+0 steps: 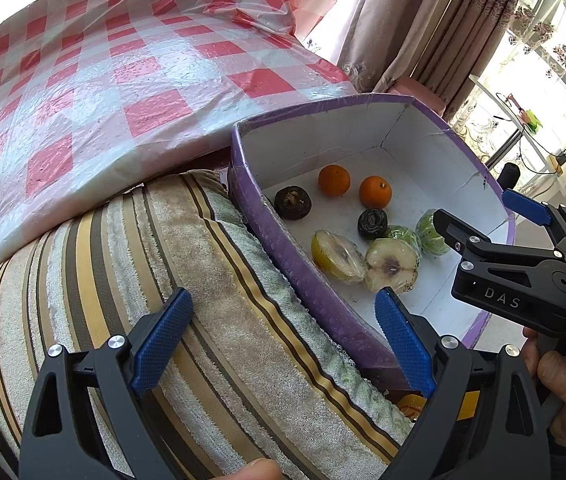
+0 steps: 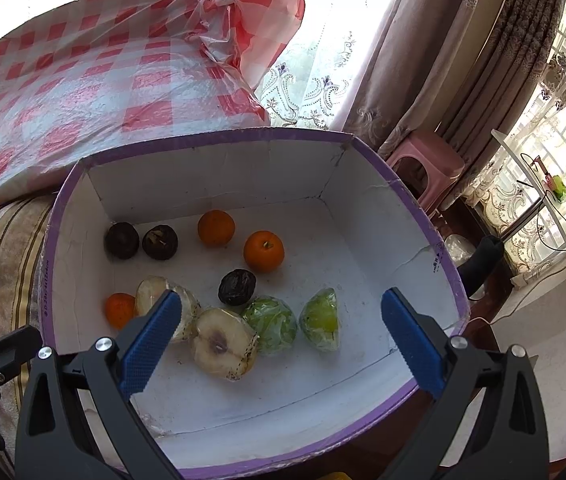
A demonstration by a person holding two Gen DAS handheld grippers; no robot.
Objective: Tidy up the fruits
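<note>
A purple box (image 2: 423, 216) with a white inside holds the fruits: three oranges (image 2: 263, 251), three dark wrinkled fruits (image 2: 237, 287), and several plastic-wrapped cut halves, pale (image 2: 223, 344) and green (image 2: 320, 320). My right gripper (image 2: 281, 340) is open and empty, hovering over the box's near side above the wrapped halves. My left gripper (image 1: 283, 344) is open and empty over the striped towel (image 1: 203, 300), astride the box's left wall (image 1: 303, 280). The right gripper also shows in the left wrist view (image 1: 495, 220), above the box's right side.
A red-and-white checked plastic-covered bundle (image 1: 103, 88) lies behind the towel and box. A pink stool (image 2: 427, 164), curtains (image 2: 463, 60) and a small table with cables (image 2: 543, 200) stand to the right on the floor.
</note>
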